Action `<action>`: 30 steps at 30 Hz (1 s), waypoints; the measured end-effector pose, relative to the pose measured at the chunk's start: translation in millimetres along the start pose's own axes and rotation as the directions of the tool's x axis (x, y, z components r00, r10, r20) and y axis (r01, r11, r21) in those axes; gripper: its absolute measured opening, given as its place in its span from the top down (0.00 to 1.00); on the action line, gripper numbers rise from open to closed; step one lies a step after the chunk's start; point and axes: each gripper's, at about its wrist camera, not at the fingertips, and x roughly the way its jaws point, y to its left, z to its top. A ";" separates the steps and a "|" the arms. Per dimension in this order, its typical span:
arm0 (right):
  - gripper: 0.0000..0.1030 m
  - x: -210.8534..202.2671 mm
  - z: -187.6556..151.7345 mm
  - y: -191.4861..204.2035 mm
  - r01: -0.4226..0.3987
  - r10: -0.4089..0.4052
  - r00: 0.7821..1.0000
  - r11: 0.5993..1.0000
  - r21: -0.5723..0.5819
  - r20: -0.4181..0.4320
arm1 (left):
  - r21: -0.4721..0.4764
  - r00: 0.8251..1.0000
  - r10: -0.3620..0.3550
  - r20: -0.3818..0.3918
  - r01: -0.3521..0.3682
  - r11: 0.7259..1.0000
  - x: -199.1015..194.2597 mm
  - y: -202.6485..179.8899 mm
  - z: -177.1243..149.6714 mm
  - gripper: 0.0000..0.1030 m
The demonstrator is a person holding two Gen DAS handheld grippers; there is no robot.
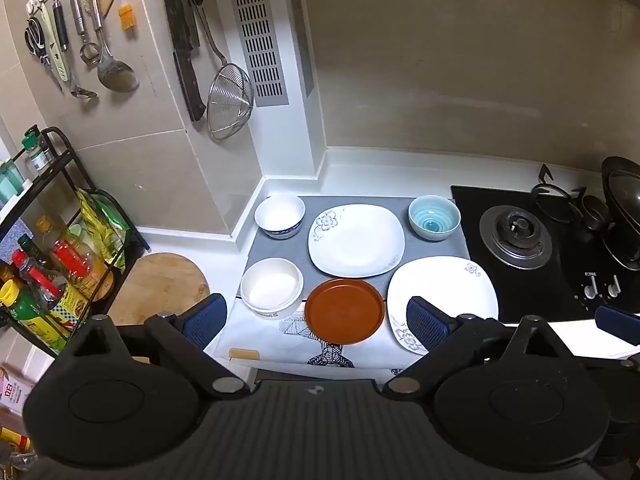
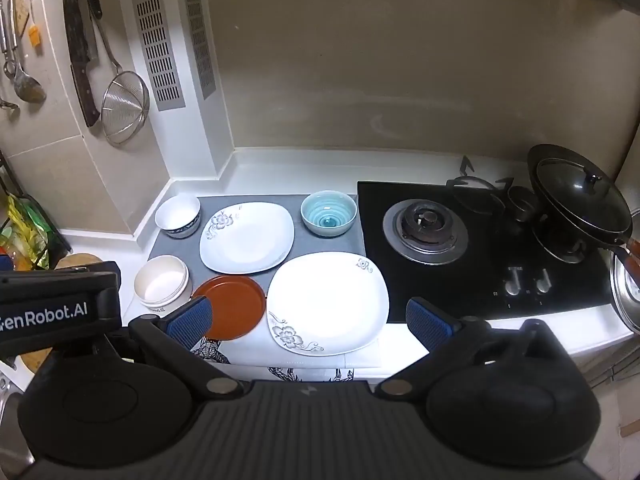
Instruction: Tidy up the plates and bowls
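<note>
On the grey mat (image 1: pixel 276 246) (image 2: pixel 176 246) lie two white square plates with flower prints, one at the back (image 1: pixel 356 240) (image 2: pixel 248 238) and one at the front right (image 1: pixel 444 292) (image 2: pixel 328 302). A brown round plate (image 1: pixel 344 310) (image 2: pixel 234 306) lies at the front. A white bowl with a blue rim (image 1: pixel 280 216) (image 2: pixel 178 214), a cream bowl (image 1: pixel 272 288) (image 2: pixel 162 284) and a teal bowl (image 1: pixel 434 216) (image 2: pixel 328 212) stand around them. My left gripper (image 1: pixel 316 322) is open and empty above the brown plate. My right gripper (image 2: pixel 308 320) is open and empty above the front white plate.
A black gas hob (image 1: pixel 520 240) (image 2: pixel 460 240) with a lidded wok (image 2: pixel 576 200) lies to the right. A spice rack (image 1: pixel 48 248) and a wooden board (image 1: pixel 160 284) stand to the left. Utensils, a knife and a strainer (image 1: pixel 230 100) hang on the wall.
</note>
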 end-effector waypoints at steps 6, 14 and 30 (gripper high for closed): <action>0.00 -4.6 -3.0 -2.7 -0.008 0.008 1.000 1.000 0.003 0.000 | 0.004 1.000 0.001 0.009 -0.001 1.000 -5.3 -1.7 0.0 0.06; 0.00 -8.8 -3.8 -0.5 -0.012 0.012 1.000 1.000 -0.006 0.007 | 0.005 1.000 0.006 0.015 -0.006 1.000 -8.3 -2.7 -3.0 0.05; 0.00 -7.7 -8.1 -1.5 -0.037 0.037 0.999 0.999 -0.011 -0.006 | -0.001 1.000 0.019 0.000 -0.019 1.000 -6.7 -2.7 -6.0 0.05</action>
